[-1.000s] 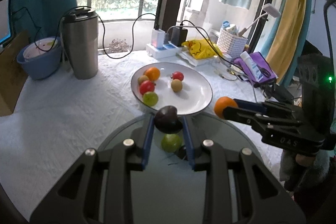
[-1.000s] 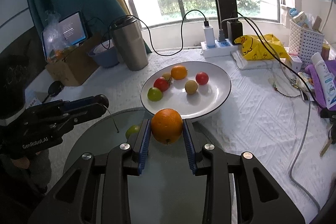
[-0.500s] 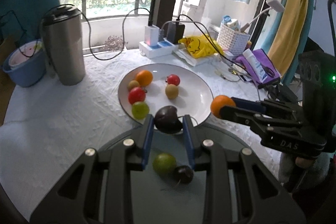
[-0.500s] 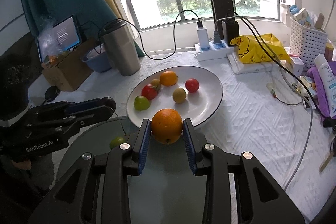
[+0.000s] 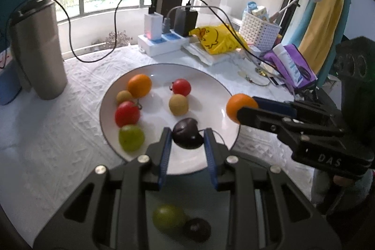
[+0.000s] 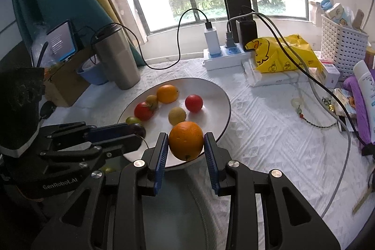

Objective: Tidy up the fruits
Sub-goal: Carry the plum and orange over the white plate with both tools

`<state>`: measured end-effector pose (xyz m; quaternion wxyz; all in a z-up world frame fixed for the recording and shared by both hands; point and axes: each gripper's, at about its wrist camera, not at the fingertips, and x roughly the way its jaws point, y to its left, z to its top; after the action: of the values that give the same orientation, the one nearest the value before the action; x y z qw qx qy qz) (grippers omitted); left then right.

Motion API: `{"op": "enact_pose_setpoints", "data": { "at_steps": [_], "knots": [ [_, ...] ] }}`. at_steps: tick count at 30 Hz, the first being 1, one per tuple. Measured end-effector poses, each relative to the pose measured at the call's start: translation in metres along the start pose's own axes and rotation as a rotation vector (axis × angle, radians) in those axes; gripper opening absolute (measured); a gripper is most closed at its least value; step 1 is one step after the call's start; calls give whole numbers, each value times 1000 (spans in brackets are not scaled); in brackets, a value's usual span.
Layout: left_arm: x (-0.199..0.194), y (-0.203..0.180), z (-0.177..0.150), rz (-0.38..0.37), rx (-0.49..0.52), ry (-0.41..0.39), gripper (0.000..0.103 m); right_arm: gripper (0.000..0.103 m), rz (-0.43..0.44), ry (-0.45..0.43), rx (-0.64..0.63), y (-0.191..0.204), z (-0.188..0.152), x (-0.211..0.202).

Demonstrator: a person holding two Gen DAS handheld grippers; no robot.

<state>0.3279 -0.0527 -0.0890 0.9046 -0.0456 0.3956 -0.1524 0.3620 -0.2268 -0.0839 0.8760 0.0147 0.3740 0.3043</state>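
My left tool (image 5: 187, 138) pinched a dark plum (image 5: 186, 135) between its blue pads, holding it over the near part of the white plate (image 5: 211, 83). My right tool (image 6: 186, 144) was clamped on an orange (image 6: 186, 141), which sat squarely between its fingers above the plate's near rim. On the plate lay a smaller orange (image 5: 139, 85), two red tomatoes (image 5: 127, 113), a green fruit (image 5: 131, 138) and two tan fruits (image 5: 178, 104). Near the tabletop's near edge, on a dark round glass surface (image 5: 243, 200) under my left tool, rested another green fruit (image 5: 168, 217) touching a second dark plum (image 5: 196, 229).
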Motion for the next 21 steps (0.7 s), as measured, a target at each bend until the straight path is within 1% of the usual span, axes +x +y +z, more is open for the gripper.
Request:
{"op": "enact_pose_setpoints", "data": {
  "at_steps": [8, 15, 21],
  "knots": [
    [25, 0, 4, -10, -5, 46, 29, 34, 2, 6, 5, -6, 3, 8],
    [33, 2, 3, -22, -17, 87, 30, 34, -2, 22, 2, -8, 3, 17],
    [29, 4, 4, -30, -28, 73, 30, 34, -10, 20, -18, -7, 9, 28]
  ]
}}
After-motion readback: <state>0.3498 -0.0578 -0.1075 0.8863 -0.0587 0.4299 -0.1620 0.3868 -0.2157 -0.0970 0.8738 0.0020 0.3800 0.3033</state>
